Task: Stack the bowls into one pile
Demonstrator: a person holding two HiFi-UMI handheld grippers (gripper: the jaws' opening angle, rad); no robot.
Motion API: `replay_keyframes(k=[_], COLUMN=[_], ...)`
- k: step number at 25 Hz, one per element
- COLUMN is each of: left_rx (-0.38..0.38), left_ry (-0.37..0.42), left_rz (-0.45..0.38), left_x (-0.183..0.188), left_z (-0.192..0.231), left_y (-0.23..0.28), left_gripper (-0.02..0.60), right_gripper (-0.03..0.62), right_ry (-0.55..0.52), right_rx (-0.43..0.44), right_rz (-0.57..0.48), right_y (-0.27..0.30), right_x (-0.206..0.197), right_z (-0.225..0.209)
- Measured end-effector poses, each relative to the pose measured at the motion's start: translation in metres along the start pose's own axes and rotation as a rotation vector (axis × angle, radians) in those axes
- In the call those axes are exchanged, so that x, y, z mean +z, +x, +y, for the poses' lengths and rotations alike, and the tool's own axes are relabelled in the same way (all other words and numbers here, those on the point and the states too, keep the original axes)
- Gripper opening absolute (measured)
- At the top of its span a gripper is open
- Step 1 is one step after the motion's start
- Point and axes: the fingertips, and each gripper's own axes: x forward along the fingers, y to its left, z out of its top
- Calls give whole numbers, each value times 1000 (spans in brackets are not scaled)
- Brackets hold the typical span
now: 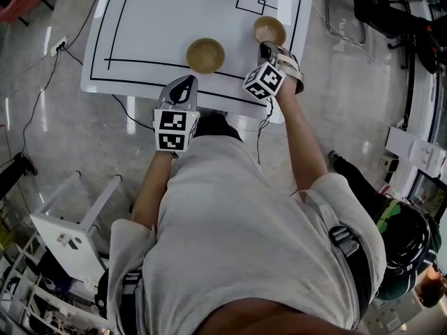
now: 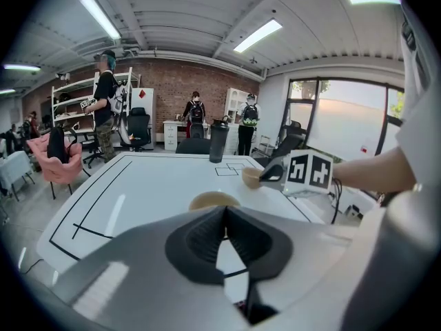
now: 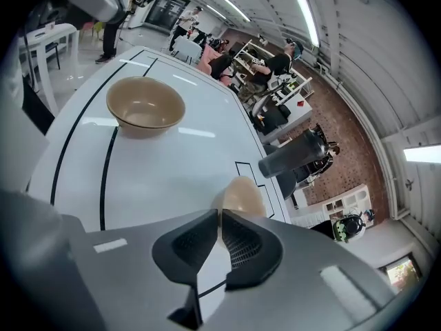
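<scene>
Bench: one white rectangular bench (image 1: 140, 33), marked with a black line border and two small overlapping black rectangles (image 1: 255, 0) at its far end.
Bowls: two round tan bowls, each with its open side up. They sit apart from each other and are not stacked.
Near bowl (image 1: 205, 54): it sits on the bench over a black line close to the near edge, just ahead of the left gripper. Nothing touches it.
Far bowl (image 1: 269, 29): it is further back and to the right, near the small rectangles. Its near rim lies between the right gripper's jaws. Whether it rests on the bench or hangs just above it cannot be told.
Left gripper (image 2: 225, 209): its jaws are clenched together on nothing. It hovers at the bench's near edge and points toward the near bowl.
Right gripper (image 3: 218, 214): it is grasping the far bowl, with its jaws clamped on the thin rim.
Tumbler: one tall dark tumbler (image 2: 218, 141) stands upright at the bench's far end, well apart from both bowls.
</scene>
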Motion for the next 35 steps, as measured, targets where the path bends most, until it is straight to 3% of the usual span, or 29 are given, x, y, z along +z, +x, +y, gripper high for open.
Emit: replay_keyframes(k=[14, 35], left_rx=[11, 15], left_ry=[-17, -42], left_rz=[-2, -7], left_x=[-3, -8], left_z=[6, 15], left_y=[1, -7], left_gripper=[3, 3], right_gripper=[21, 20], right_ry=[-33, -87], right_rx=[64, 157], right_rz=[-219, -345], right_y=[-55, -108], right_x=[63, 112], right_z=[26, 59])
